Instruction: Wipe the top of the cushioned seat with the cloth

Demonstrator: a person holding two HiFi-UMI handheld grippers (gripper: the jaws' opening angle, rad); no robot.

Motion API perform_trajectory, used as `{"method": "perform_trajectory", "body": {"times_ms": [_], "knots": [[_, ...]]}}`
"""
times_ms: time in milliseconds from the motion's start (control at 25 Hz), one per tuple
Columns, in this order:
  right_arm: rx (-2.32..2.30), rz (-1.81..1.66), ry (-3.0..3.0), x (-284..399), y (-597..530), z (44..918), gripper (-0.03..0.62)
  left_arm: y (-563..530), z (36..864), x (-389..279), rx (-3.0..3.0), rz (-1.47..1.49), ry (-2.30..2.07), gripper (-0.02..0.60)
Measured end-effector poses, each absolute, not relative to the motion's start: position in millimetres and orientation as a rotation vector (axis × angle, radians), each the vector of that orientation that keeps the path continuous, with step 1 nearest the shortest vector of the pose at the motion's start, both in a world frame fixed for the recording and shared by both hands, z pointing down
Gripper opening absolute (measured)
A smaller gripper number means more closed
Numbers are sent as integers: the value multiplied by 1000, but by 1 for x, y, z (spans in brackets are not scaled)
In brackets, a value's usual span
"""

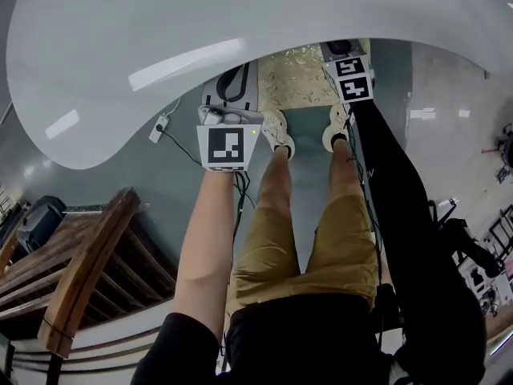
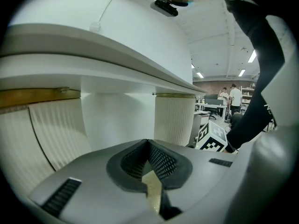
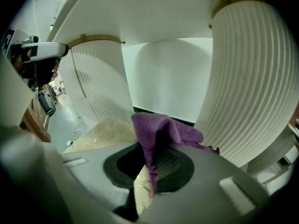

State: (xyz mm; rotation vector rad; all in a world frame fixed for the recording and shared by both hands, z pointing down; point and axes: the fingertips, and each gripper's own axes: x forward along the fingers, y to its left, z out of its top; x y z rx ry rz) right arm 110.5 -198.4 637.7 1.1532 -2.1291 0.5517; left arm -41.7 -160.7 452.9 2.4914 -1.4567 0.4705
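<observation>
A purple cloth (image 3: 161,133) hangs bunched from my right gripper (image 3: 152,158), which is shut on it. Beyond it in the right gripper view lies a pale gold patterned cushion-like surface (image 3: 100,134). In the head view that gold surface (image 1: 298,77) shows low down under the white table's edge, just past the person's shoes. The right gripper (image 1: 345,53) is held over its right side, its marker cube facing up. My left gripper (image 1: 229,93) hangs at the gold surface's left edge. In its own view the left gripper (image 2: 148,147) has its jaws together with nothing between them.
A big white tabletop (image 1: 160,46) fills the upper head view, standing on ribbed white pillars (image 3: 252,83) (image 2: 175,120). A power strip with cable (image 1: 159,127) lies on the grey floor. Wooden slatted furniture (image 1: 80,263) is at the left. People (image 2: 231,96) stand far off.
</observation>
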Motion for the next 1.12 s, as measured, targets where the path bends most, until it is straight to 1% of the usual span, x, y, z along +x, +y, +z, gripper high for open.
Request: {"method": "perform_trajectory", "body": {"times_ms": [480,800,960,1120], "knots": [[926,556,-2252,-27,-181,643,31,-134,447,-112,2417,465,-1586,8],[712,626,-2377,-101,-156,633,31,-117,449,-139,2362,467,-1630,8],[686,620,-2425,-106,-150,620,31,-116,450,-137,2364,450,-1631,8],[813,524,-2454,-69,-166,591,31,-117,446,-126,2368,419,-1626,8]]}}
